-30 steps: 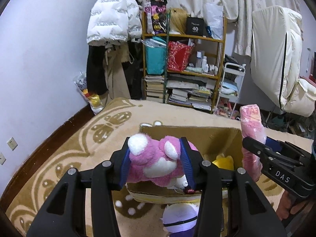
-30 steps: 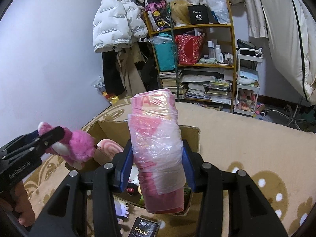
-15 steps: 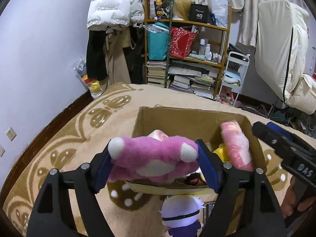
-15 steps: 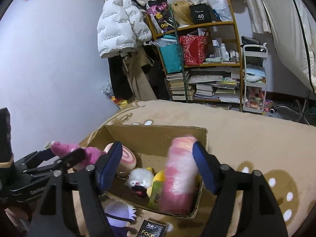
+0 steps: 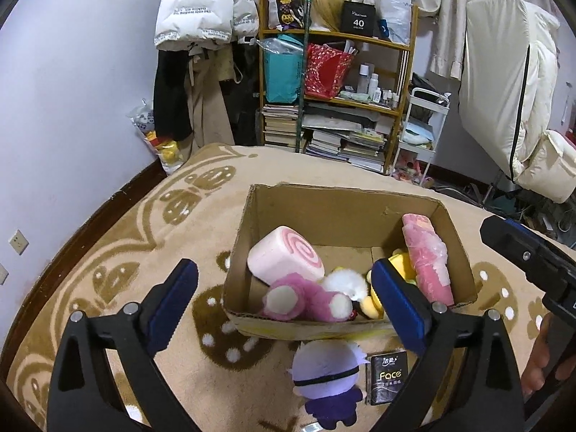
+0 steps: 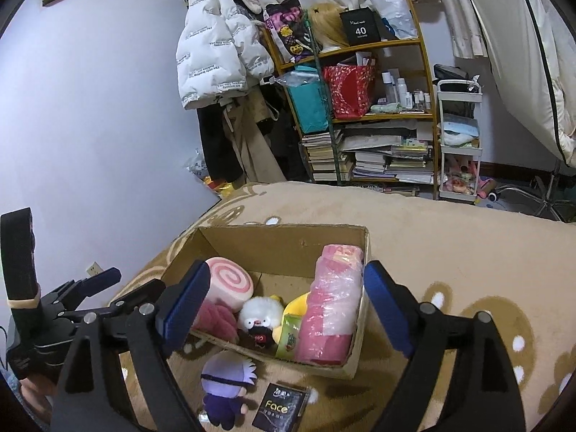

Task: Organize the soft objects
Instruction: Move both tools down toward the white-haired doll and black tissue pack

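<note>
An open cardboard box sits on the beige blanket. Inside lie a pink plush bear, a pink wrapped roll, a pink swirl cushion, a white fluffy toy and a yellow toy. My left gripper is open and empty above the box's near edge. My right gripper is open and empty over the box. A purple plush doll lies in front of the box.
A black "Face" tissue pack lies beside the purple doll. A cluttered shelf with books and bags stands at the back, with hung jackets on its left and a white cart on its right.
Both grippers opened. The pink bear dropped from the left gripper into the box, and the pink roll dropped from the right gripper into the box's right side. Both grippers pulled back.
</note>
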Motion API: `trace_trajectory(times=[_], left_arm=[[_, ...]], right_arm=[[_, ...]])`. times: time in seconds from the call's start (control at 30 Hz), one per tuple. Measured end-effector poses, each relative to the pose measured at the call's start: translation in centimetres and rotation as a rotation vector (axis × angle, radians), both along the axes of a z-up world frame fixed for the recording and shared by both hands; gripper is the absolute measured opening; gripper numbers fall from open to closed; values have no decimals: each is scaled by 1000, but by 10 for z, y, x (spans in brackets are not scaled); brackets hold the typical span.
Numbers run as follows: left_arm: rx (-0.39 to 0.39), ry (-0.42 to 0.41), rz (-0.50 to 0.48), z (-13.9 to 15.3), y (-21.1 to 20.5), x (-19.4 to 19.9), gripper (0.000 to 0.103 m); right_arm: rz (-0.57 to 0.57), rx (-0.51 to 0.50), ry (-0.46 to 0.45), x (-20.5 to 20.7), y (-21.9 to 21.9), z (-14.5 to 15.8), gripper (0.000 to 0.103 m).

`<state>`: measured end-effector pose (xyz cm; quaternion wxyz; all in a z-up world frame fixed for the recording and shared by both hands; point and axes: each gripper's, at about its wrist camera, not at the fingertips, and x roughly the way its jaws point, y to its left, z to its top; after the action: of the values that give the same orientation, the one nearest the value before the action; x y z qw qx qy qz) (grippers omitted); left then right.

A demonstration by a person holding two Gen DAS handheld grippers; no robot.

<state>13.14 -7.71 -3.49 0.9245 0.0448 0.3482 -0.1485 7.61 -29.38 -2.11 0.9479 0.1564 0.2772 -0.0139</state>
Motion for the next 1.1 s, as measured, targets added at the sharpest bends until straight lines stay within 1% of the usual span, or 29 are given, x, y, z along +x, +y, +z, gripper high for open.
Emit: trace_trajectory(times=[0.1,0.23,0.3,0.43,0.7,0.77,0.9,1.1], left_arm=[[34,-7,15,4,3,-8,96],[43,-1,31,9,13,-19,96],[40,10,36,11,17,-23,97],[46,42,44,11,23,-33,97],[61,122,46,3,31,-52,97],[57,141,43,1,33,-57,97],[77,161,45,-2,35,-65,97],[84,200,52,-11,39,-69,97]], right_arm=[[1,-2,16,-6,3,1,92],[5,-2,36,-18,7,-1,93],[7,-3,47,-24,9,-2,97],[6,1,61,-33,11,-2,98],[14,-17,108,-49,23,-8,98],[13,-20,120,-54,25,-11,98],[8,-21,151,-62,29,-19,98],[10,-30,192,-68,35,-31,97]])
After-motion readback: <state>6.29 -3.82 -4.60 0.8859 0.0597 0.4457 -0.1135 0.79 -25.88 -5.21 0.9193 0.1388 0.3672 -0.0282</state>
